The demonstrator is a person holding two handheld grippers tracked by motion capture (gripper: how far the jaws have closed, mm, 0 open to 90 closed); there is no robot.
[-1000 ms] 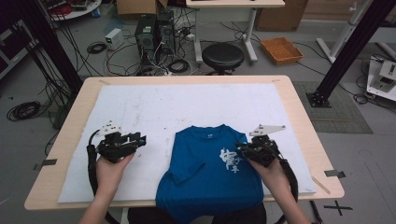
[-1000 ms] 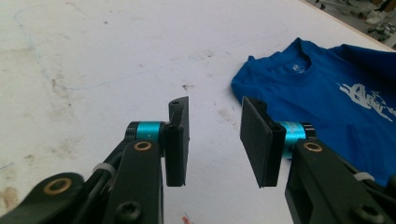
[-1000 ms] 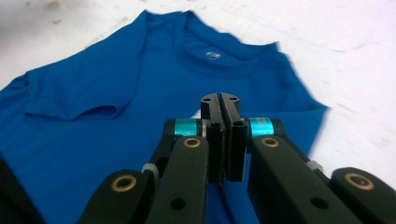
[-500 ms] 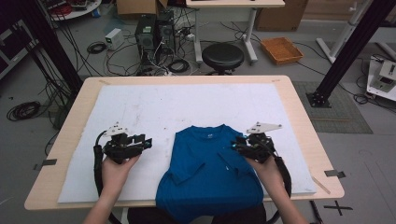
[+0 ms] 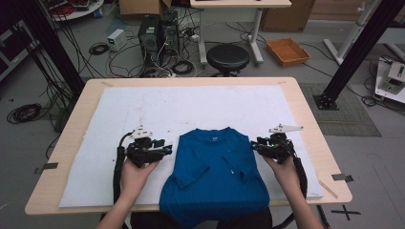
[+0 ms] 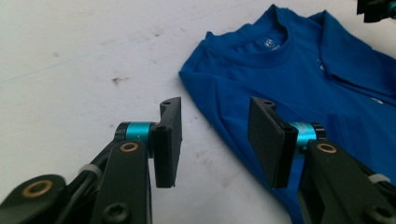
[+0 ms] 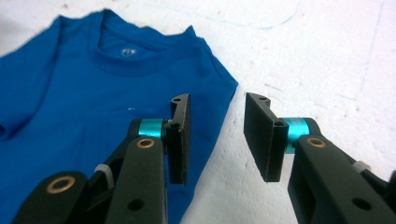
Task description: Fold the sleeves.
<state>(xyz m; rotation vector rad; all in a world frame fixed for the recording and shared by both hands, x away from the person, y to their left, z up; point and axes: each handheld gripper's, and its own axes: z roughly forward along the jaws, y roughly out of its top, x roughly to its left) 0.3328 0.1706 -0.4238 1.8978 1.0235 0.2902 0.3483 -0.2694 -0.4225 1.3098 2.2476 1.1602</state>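
The blue T-shirt's (image 5: 217, 176) hem hangs off the table's (image 5: 71, 124) six o'clock edge, unseen. Sleeves folded inward. My left gripper (image 6: 215, 135) and right gripper (image 7: 217, 133) gape empty, jaws just opening.

White sheet (image 5: 143, 109) covers the wooden tabletop (image 5: 313, 119). Beyond it, a black stool (image 5: 228, 57), two computer towers (image 5: 157, 33) amid tangled cables (image 5: 102, 47), and an orange tray (image 5: 287, 50) on the floor.

Dim even overhead light, soft shadows, grainy high view, sharp close-ups
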